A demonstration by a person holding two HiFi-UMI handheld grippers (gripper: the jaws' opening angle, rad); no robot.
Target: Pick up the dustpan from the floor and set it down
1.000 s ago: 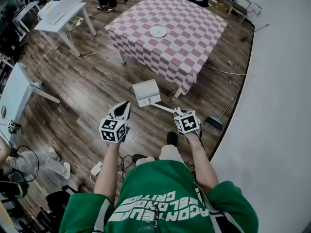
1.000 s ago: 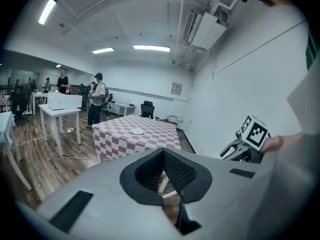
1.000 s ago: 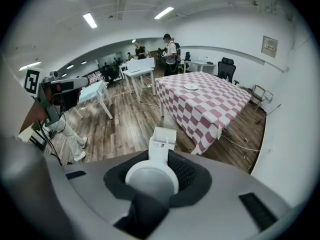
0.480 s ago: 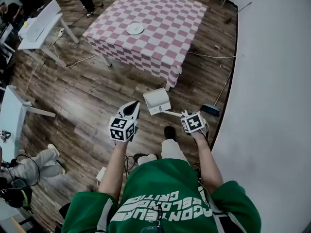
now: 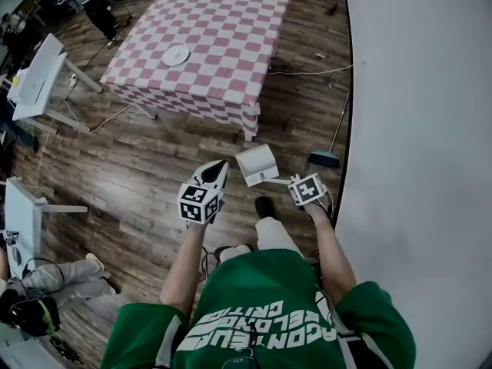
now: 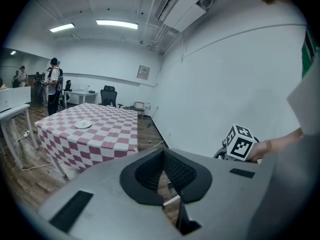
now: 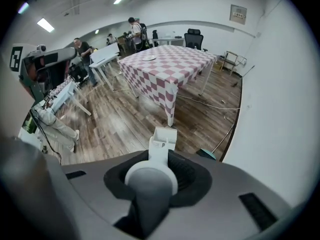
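**Now the dustpan hangs in the air**

We hold the white plastic dustpan with a long thin handle (image 5: pixel 256 164) in our right gripper (image 5: pixel 297 184). Its jaws are about half closed and squeeze the round end of the handle. The pan hangs over the brown wooden floor (image 5: pixel 154 175) and does not touch it. It is near the floor's edge by the white wall (image 5: pixel 415 129). It is just past the near corner of the table with the pink and white checked cloth (image 5: pixel 200 44). Our left gripper (image 5: pixel 216 167) is beside the pan, tips together, holding nothing.

What could go wrong? We grip only the far end, and it is round, so the pan might spin or droop. A big swing could bump the table corner or the teal broom head (image 5: pixel 324 158) by the wall. Our black shoe (image 5: pixel 265 206) is close too. If the pan lands tilted, we think it could tip over.

Our green shirt (image 5: pixel 254 306) has white letters, upside down, and we cannot read them for sure. The cubes (image 5: pixel 198 204) show only black and white squares. A small label (image 7: pixel 160 145) on the pan is too tiny to read.
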